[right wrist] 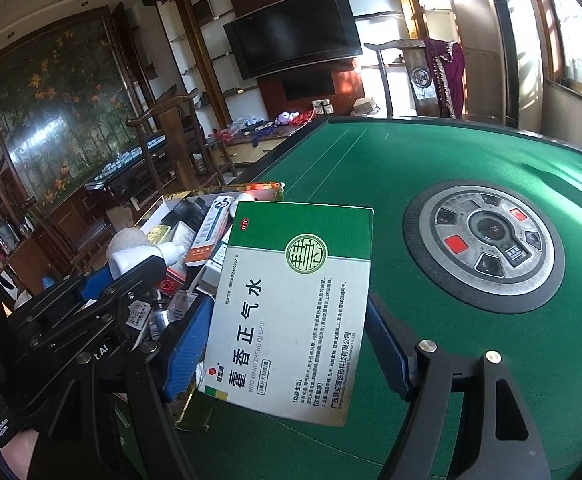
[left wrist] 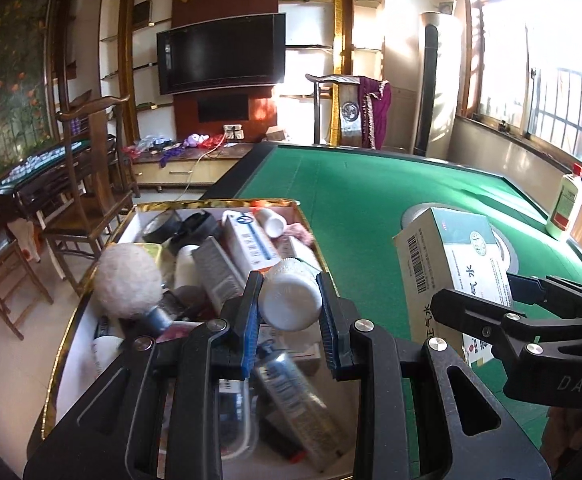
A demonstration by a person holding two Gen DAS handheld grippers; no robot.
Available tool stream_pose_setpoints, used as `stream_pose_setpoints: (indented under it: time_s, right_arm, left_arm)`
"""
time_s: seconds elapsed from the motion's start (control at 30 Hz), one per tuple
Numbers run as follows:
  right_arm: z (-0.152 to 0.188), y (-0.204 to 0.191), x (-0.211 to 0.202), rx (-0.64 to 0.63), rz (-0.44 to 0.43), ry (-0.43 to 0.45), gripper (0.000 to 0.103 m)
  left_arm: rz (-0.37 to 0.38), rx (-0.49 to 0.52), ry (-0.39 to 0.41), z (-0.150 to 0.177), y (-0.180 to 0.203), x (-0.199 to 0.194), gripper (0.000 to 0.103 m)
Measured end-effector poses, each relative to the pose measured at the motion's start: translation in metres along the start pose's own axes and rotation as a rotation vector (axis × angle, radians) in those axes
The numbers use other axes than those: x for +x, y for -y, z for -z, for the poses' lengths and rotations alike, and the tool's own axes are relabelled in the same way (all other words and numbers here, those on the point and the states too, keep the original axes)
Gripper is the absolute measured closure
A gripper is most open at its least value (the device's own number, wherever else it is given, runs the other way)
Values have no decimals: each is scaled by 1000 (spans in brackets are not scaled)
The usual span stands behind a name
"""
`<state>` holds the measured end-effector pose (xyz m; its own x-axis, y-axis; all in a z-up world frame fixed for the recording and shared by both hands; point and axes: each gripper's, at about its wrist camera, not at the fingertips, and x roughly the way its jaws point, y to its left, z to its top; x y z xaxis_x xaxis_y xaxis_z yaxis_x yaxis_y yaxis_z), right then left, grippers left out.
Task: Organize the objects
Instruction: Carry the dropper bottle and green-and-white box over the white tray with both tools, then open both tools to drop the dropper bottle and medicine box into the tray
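left gripper (left wrist: 289, 312): black frame, silver screws | right gripper (right wrist: 291, 344): black | fingers (right wrist: 187, 344): blue ribbed pads

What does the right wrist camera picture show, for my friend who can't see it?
The right gripper holds a green and white medicine box over a green felt table. To its left, the left gripper holds a small white bottle above a gold-edged tray crammed with small items.

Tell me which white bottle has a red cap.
The tall white bottle standing alone at the green table's far right edge; the white bottle in the left tool shows no red cap.
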<state>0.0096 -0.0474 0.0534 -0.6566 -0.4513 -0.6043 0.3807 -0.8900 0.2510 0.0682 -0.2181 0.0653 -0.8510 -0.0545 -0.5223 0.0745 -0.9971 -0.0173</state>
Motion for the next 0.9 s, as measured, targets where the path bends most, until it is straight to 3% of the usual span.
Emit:
stream_pose_setpoints:
  time_s: [0.53, 0.9]
  right_arm:
    - [-2, -60, 27, -103, -32, -46, 27]
    - [0, -94, 43, -194, -25, -49, 27]
  left_arm:
    - [-55, -95, -10, 16, -61, 0, 77]
    - [-75, -126, -18, 27, -84, 2, 77]
